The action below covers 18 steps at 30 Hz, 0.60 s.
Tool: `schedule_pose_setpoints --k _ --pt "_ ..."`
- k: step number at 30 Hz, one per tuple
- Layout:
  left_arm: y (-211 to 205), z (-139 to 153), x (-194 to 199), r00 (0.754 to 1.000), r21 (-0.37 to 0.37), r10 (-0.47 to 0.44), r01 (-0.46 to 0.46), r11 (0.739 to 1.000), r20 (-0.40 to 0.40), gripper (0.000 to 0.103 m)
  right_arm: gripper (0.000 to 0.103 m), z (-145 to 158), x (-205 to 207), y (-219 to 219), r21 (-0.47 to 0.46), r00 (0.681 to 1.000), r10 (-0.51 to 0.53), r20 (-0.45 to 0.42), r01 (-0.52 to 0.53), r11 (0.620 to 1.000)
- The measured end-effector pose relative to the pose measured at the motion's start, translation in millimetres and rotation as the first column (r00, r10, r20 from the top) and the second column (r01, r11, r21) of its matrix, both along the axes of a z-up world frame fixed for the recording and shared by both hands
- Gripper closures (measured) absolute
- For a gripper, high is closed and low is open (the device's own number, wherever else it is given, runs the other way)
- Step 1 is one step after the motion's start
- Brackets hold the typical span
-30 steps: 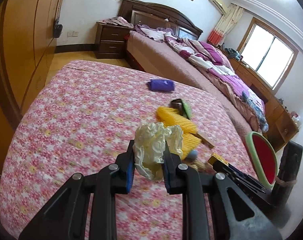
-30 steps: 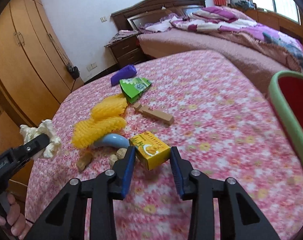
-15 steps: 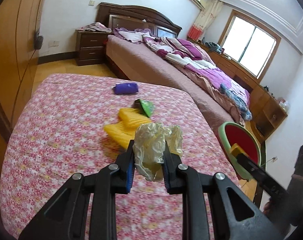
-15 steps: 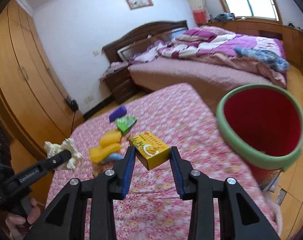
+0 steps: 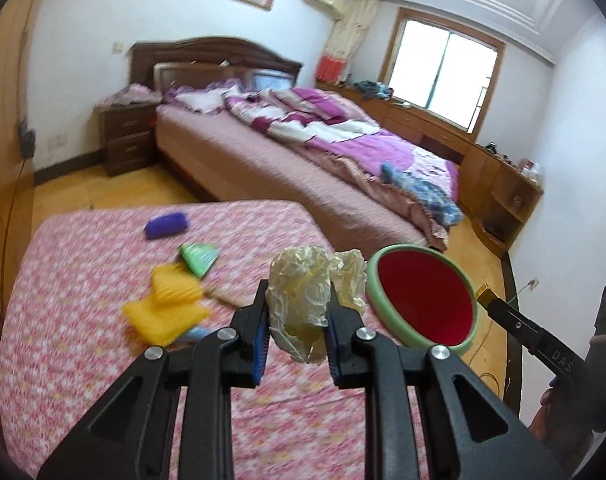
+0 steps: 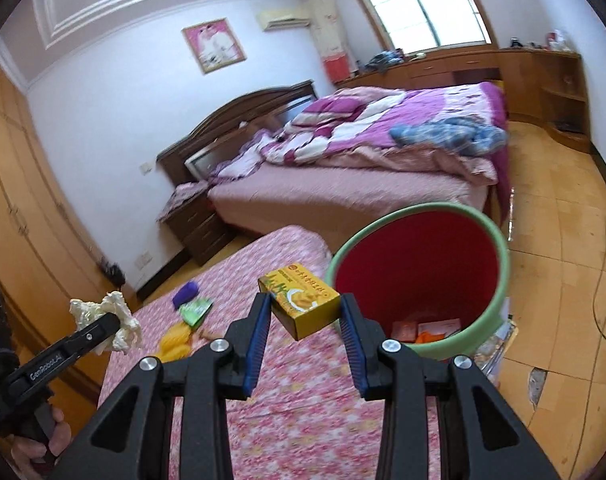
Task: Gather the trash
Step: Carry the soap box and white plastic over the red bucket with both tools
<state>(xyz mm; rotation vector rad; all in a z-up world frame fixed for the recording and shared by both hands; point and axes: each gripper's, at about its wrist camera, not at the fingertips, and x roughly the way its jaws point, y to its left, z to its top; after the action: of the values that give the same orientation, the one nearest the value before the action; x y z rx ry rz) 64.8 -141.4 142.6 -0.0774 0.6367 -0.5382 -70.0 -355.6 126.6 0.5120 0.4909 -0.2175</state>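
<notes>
Right wrist: left gripper [image 6: 121,330] marked "GenRobot.AI" pinches crumpled paper [image 6: 115,312]; right gripper [image 6: 305,316] clamps yellow box [image 6: 303,300].

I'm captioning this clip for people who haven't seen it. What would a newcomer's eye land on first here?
Probably the red bucket with a pale green rim, standing beside the pink floral-covered table. Next, what is being carried: the right hand-held gripper clamps a small yellow cardboard box near the bucket's rim, and the left hand-held gripper clamps a crumpled cream plastic wad. Yellow foam netting and a purple roll lie on the table.
</notes>
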Motion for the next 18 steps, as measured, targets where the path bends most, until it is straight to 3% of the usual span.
schedule_pose_setpoints --k 7,18 --pt "-47 6 -1 0.994 0.021 -0.107 0.106 0.994 0.033 0.08 0.065 -7 -13 -36 0.055 0.996 -0.087 0.01 0.086 0.995" --pt "-117 -34 31 0.974 0.066 -0.213 0.219 0.974 -0.082 0.08 0.065 -38 -14 -72 0.083 0.984 -0.176 -0.04 0.179 0.98"
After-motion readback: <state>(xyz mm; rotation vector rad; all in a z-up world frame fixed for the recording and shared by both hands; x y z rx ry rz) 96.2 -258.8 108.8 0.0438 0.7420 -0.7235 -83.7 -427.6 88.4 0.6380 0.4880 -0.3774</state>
